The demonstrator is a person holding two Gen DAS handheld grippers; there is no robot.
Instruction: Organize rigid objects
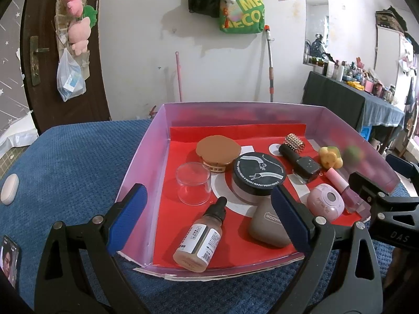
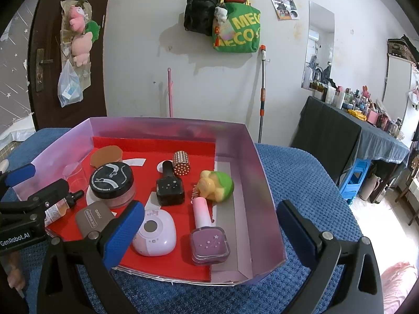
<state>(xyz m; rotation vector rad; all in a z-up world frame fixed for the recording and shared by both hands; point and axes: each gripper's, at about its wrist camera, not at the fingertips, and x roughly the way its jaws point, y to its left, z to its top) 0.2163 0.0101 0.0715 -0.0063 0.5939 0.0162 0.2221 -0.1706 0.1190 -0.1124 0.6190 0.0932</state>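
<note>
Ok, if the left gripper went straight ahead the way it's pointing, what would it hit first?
Probably the dropper bottle, lying between the open fingers of the left gripper just inside the tray's near edge. Depth is unclear; it might catch that edge first.

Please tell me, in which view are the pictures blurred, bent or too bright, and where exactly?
Left wrist view: the yellow-green toy looks smeared behind the translucent tray wall; the door at the left bows from fisheye distortion. Right wrist view: the same toy is sharp; the floor at the lower right is washed out by daylight; corners are dark from the lens rim.
</note>
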